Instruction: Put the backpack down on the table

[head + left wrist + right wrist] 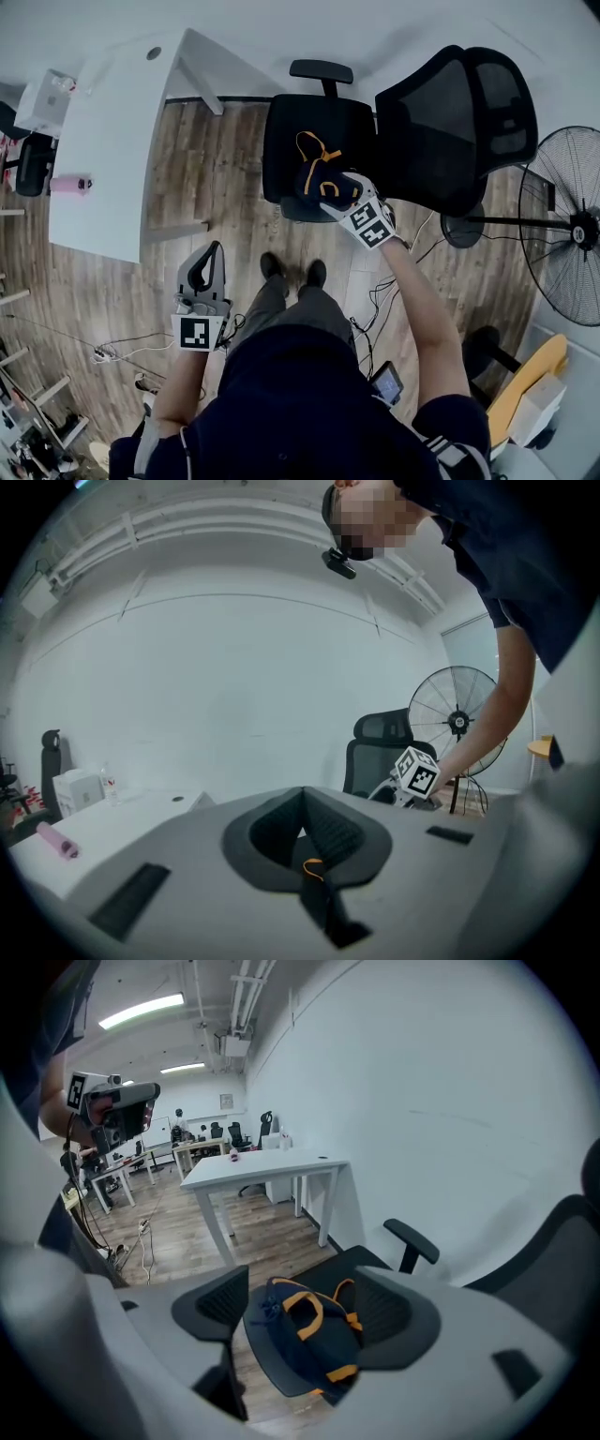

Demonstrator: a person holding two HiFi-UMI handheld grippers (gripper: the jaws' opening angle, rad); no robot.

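A dark navy backpack [317,176] with orange straps lies on the seat of a black office chair [292,127]. My right gripper [339,193] is right above it, pointing down at it, jaws open. In the right gripper view the backpack [309,1340] shows between and beyond the open jaws of the right gripper [305,1299]; no pad presses on it. My left gripper [217,247] hangs over the wooden floor left of the person's legs, shut and empty. In its own view the left gripper [302,792] points level toward the wall. The white table [112,141] stands at left.
A pink bottle [70,185] and a white box [42,101] sit on the table. The chair's mesh backrest [455,117] leans right of the seat. A standing fan [572,234] is at the far right. Cables [377,292] lie on the floor by the person's feet.
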